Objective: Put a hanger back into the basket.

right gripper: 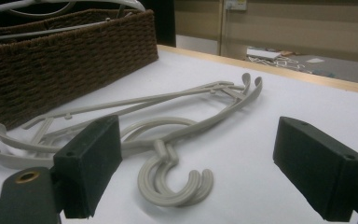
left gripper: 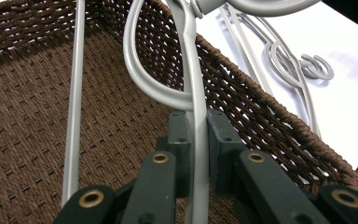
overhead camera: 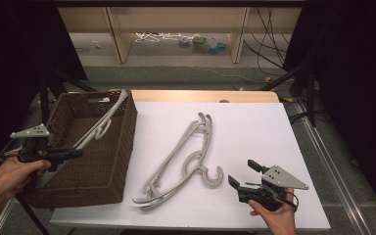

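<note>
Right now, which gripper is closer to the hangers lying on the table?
Right. The right gripper sits open just beside the hangers, near their hooks. The left gripper is over the basket, clamping another hanger.

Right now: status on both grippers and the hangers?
Left gripper shut on a grey hanger over the wicker basket. Right gripper open, empty, near the stacked hangers on the table. Nothing blocking.

basket (overhead camera: 107, 147): rough brown wicker | hangers (overhead camera: 181, 161): smooth matt grey plastic | table (overhead camera: 254, 127): matt white
</note>
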A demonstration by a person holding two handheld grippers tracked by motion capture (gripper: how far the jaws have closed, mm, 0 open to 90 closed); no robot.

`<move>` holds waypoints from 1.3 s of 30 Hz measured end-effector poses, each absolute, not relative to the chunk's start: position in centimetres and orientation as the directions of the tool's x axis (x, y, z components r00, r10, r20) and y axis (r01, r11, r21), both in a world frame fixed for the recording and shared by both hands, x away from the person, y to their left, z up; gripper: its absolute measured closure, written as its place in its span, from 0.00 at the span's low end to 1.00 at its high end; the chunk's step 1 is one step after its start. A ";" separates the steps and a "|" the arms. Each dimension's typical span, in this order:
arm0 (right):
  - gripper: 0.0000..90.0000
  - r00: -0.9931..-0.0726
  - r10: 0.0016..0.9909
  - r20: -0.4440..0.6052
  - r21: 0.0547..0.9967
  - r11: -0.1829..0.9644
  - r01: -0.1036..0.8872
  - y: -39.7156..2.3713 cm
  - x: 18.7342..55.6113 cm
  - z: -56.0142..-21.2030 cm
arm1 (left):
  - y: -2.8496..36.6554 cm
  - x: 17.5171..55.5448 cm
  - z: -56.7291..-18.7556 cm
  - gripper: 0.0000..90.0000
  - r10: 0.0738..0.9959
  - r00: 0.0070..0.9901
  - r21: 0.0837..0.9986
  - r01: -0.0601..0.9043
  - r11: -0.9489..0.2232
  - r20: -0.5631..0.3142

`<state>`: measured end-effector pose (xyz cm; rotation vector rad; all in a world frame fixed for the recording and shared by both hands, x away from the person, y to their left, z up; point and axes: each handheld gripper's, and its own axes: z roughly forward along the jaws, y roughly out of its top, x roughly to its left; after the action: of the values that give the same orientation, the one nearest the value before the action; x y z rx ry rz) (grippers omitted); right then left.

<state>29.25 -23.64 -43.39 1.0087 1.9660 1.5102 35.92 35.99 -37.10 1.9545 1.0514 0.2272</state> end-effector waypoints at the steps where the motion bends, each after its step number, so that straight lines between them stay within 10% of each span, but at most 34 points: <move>1: 0.18 -0.620 0.782 0.063 0.951 0.141 0.275 -23.8 29.2 -43.3 | 36.0 35.9 -37.1 0.90 0.747 0.625 0.768 0.587 -0.256 -0.229; 39: 0.18 -0.622 0.781 0.060 0.949 0.148 0.277 -23.7 29.3 -43.4 | 35.8 38.3 -39.4 0.88 0.806 0.575 0.548 0.724 -0.419 -0.143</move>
<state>29.27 -23.73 -43.35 1.0075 1.9800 1.4830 38.33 35.79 -39.39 2.2413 1.2165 0.1899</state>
